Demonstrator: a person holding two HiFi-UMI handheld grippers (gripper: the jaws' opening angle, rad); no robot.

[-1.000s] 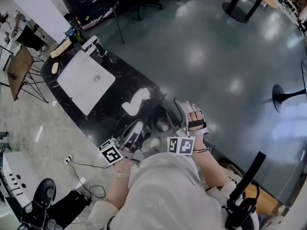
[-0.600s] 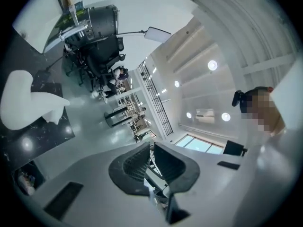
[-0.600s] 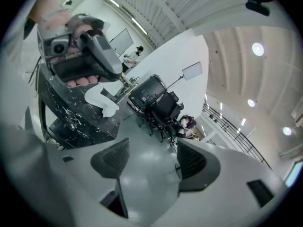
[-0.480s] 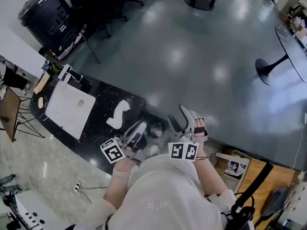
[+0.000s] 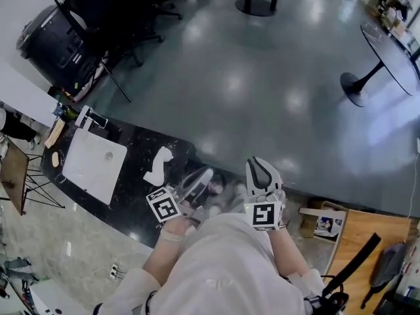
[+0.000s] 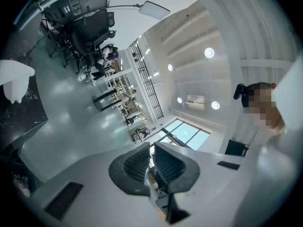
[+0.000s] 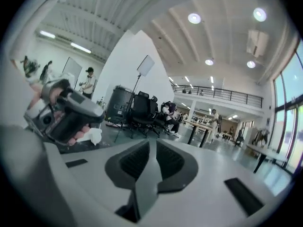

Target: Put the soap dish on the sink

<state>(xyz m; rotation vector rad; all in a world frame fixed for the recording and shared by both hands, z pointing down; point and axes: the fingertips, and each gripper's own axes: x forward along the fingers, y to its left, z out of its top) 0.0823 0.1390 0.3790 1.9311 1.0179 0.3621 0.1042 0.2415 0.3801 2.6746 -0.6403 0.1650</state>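
Observation:
The white sink (image 5: 94, 163) is set in the black counter (image 5: 134, 195) at the left of the head view, with its faucet (image 5: 88, 118) at the far end. A small pale oval thing (image 5: 56, 158) lies left of the sink; it is too small to tell whether it is the soap dish. My left gripper (image 5: 207, 173) (image 6: 151, 148) hovers over the counter's right end, jaws together and empty. My right gripper (image 5: 261, 163) (image 7: 151, 143) is beside it past the counter's edge, its jaws closing with nothing between them. The right gripper view shows the left gripper's body (image 7: 66, 110).
A crumpled white cloth (image 5: 157, 166) (image 6: 14, 79) (image 7: 90, 136) lies on the counter between the sink and the grippers. Office chairs (image 5: 111, 18) and a black bin (image 5: 49, 41) stand beyond the counter, with round tables (image 5: 387, 44) further out on the grey floor.
The right gripper's jaws, wide apart before, have come together, and it has rolled so that its marker cube faces up. Both grippers have shifted right, away from the sink.

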